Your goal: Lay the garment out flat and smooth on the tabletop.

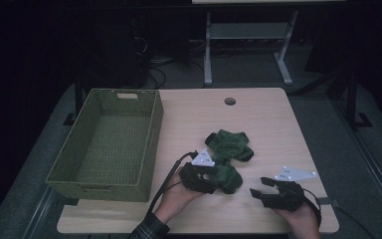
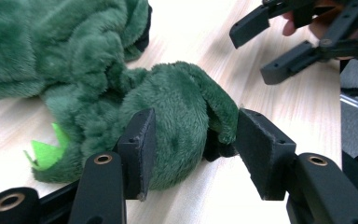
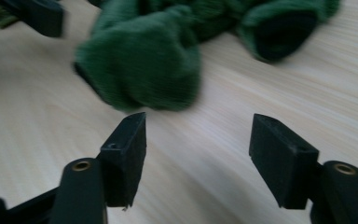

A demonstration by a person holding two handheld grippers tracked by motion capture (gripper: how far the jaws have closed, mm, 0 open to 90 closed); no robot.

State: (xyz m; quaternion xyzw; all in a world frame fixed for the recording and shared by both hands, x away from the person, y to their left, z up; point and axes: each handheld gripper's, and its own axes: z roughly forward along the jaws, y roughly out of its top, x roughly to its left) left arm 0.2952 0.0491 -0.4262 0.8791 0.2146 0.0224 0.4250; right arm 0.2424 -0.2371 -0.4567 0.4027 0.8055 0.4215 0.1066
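Wooden table, one green plush toy, one basket, two grippers

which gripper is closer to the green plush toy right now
Left. The left gripper has its jaws around a limb of the green plush toy. The right gripper sits apart from it on the table, jaws open on nothing.
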